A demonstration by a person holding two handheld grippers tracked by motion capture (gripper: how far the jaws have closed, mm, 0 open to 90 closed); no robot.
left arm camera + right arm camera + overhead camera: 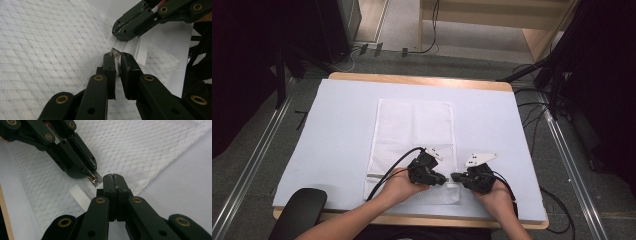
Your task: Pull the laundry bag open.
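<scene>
A white mesh zipper bag [412, 127] lies flat on the table, long side running away from me. At its near right corner both grippers meet tip to tip. My left gripper [443, 179] [115, 55] is shut on the small metal zipper pull [94, 179] [115, 53]. My right gripper [454, 176] [113, 178] faces it from the right, jaws pressed together on the bag's edge [125, 45] by the zipper end. A white ribbon tab [79, 195] [141, 51] sticks out of the bag beside the two tips.
A pale sheet [337, 140] covers the wooden table [422, 80]. A black rounded chair arm [299, 212] sits at the near left corner. Cables [537, 120] and stand legs lie on the floor to the right.
</scene>
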